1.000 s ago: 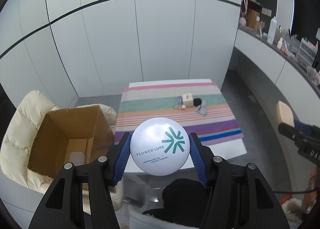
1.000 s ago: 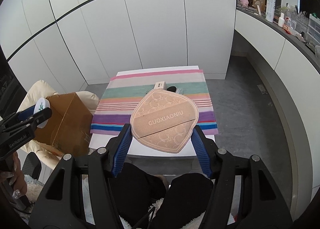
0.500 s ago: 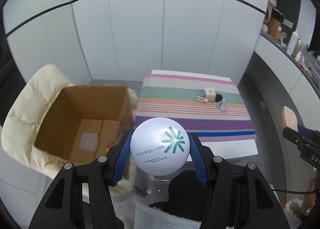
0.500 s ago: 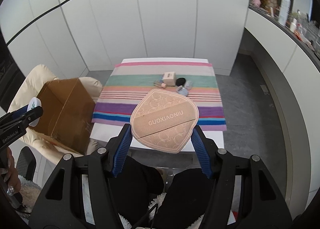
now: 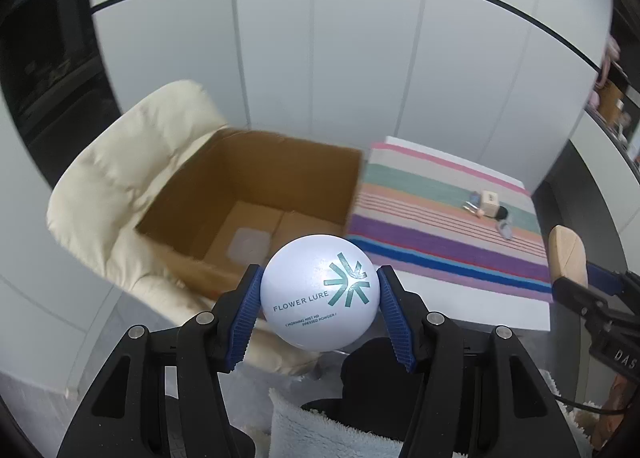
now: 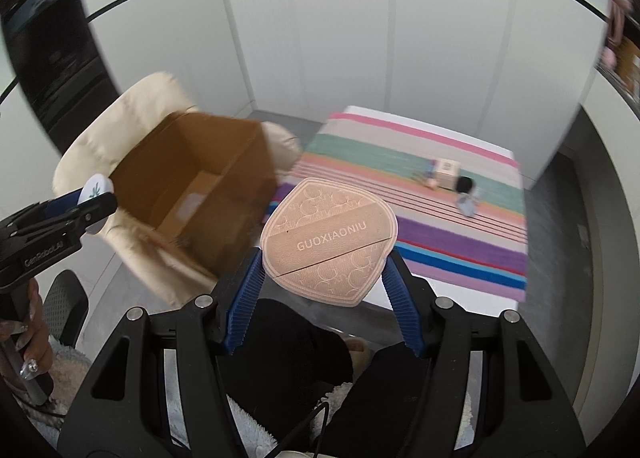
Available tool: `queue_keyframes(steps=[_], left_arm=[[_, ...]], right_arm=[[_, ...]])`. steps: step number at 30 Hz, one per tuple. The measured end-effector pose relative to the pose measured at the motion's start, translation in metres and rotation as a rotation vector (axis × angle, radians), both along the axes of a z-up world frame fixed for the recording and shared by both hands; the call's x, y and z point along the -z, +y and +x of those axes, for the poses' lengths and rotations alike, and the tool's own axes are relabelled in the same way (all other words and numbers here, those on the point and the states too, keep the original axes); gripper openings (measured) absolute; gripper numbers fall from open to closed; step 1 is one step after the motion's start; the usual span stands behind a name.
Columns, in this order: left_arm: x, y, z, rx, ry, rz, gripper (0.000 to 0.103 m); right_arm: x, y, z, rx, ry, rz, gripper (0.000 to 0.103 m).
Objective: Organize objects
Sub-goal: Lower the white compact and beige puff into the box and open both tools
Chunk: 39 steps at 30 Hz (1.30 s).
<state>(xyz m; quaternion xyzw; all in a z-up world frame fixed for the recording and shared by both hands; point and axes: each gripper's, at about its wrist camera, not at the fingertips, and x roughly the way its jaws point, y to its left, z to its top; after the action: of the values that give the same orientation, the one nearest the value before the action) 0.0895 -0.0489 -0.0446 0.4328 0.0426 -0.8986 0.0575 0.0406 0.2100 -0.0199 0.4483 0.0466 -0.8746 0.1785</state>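
Your left gripper (image 5: 319, 312) is clamped on the white compact (image 5: 319, 292), its blue pads (image 5: 245, 314) pressing both sides, with the open box (image 5: 256, 194) just ahead and left of the fingers on the cream chair (image 5: 120, 178). Your right gripper (image 6: 322, 286) is clamped on the tan puff (image 6: 329, 242), held flat between the fingers; the box (image 6: 192, 186) sits ahead to their left, and the striped cloth (image 6: 440, 226) with a few small items (image 6: 448, 174) lies ahead to their right

Black tongs (image 5: 319, 300), ribbed blue pads (image 6: 244, 298), perhaps silver screws
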Motion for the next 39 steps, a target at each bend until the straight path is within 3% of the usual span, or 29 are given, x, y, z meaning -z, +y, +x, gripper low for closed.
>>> queue_keyframes(steps=[13,24,33,39], left_arm=[[0.009,-0.072,0.039,-0.19,-0.021,-0.006,0.058],[0.006,-0.084,0.042,-0.211,-0.001,-0.008,0.059],[0.015,-0.093,0.005,-0.193,-0.012,-0.008,0.059],[0.036,-0.106,-0.049,-0.224,-0.066,0.031,0.059]], right_arm=[[0.011,-0.099,0.017,-0.249,-0.033,0.0,0.063],[0.02,-0.139,0.021,-0.339,-0.053,0.009,0.063],[0.026,-0.165,0.0,-0.379,-0.047,0.023,0.063],[0.039,-0.194,-0.031,-0.397,-0.041,0.047,0.063]])
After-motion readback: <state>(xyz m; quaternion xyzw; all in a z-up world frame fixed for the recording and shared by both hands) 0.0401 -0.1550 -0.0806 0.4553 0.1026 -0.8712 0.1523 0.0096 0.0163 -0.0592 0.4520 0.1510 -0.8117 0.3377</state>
